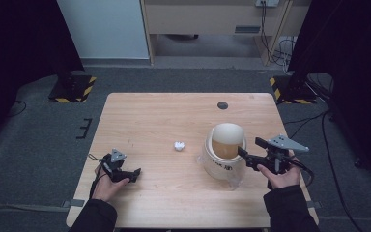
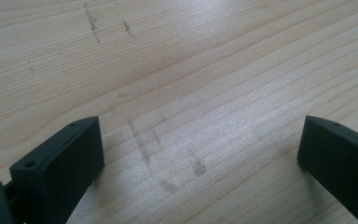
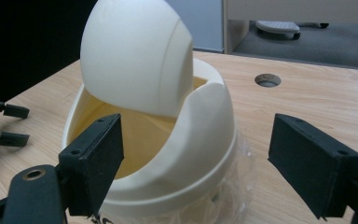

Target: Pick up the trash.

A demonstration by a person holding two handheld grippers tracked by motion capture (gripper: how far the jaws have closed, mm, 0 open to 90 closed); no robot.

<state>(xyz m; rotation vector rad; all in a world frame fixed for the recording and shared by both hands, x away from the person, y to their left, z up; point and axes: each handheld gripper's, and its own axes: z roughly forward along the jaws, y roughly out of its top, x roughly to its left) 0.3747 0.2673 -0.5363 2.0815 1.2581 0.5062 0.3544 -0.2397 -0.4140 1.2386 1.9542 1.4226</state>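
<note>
High view: a pale wooden table [image 1: 149, 121] spreads across the middle of the frame, with a dark round hole [image 1: 222, 105] near its far edge, right of centre. A cream desktop bin [image 1: 225, 152] with a swinging domed lid stands right of centre on the table, a clear plastic liner bunched round its base. The lid is tipped back and the yellowish inside shows. At lower right a person's hand holds the right gripper [image 1: 244, 157] level beside the bin, its tips at the bin's right side. In the right gripper view, the bin [image 3: 168, 140] sits in the lower centre of the frame with the lid [image 3: 135, 56] tilted up at upper left; the right gripper [image 3: 196, 163] has its jaws apart, one in front of the opening and the other clear of the bin to the right. No earlier frame confirms motion. At lower left of the high view the left gripper [image 1: 134, 175] rests by the table's near edge, well apart from the bin; in the left gripper view, its jaws [image 2: 196, 158] stand wide apart over bare wood. A small crumpled white wad [image 1: 179, 145] lies in the middle of the table, between the two grippers and near the bin's left side.
</note>
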